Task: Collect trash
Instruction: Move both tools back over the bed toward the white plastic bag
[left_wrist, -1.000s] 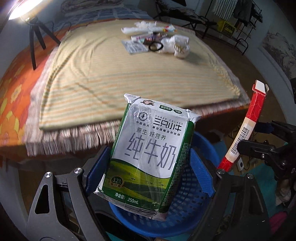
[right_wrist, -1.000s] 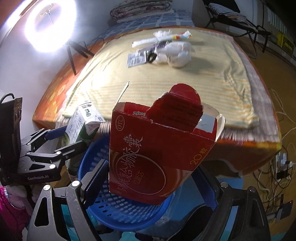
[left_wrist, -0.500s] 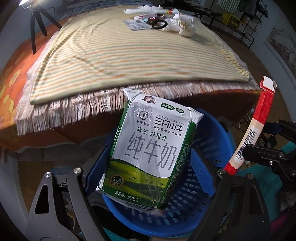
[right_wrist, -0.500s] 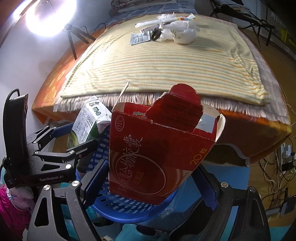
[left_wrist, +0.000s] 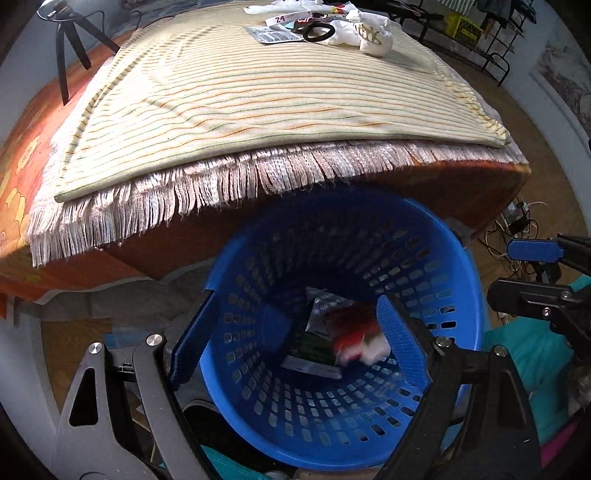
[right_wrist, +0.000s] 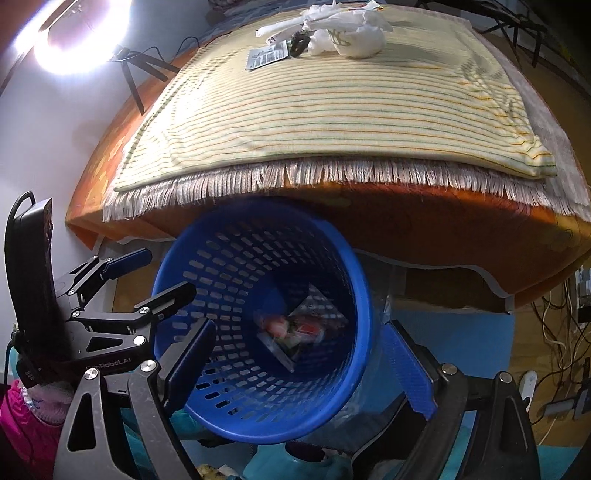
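Both sets of tongs hang over the mouth of the blue basket (left_wrist: 469, 295), which sits on the floor tucked right against the foot of the bed (left_wrist: 424, 184), handy for anything swept off the bedding. The left tongs (left_wrist: 295, 332) stand with their blue pads wide apart and nothing between them, and the right tongs (right_wrist: 306, 362) are spread the same way, empty. Down at the bottom of the basket lie a green-and-white milk carton (left_wrist: 314, 347) and a red box (left_wrist: 354, 332), the box blurred as if not quite settled. Holding the tongs straight above the opening makes sense: whatever is let go there falls inside and not onto the floor. Far up the striped blanket (left_wrist: 258, 103) more litter waits in a cluster: a crumpled white bag (left_wrist: 373, 38), a flat printed packet (left_wrist: 271, 35) and a black ring (left_wrist: 318, 32), well apart from the basket. I'd judge those are next.
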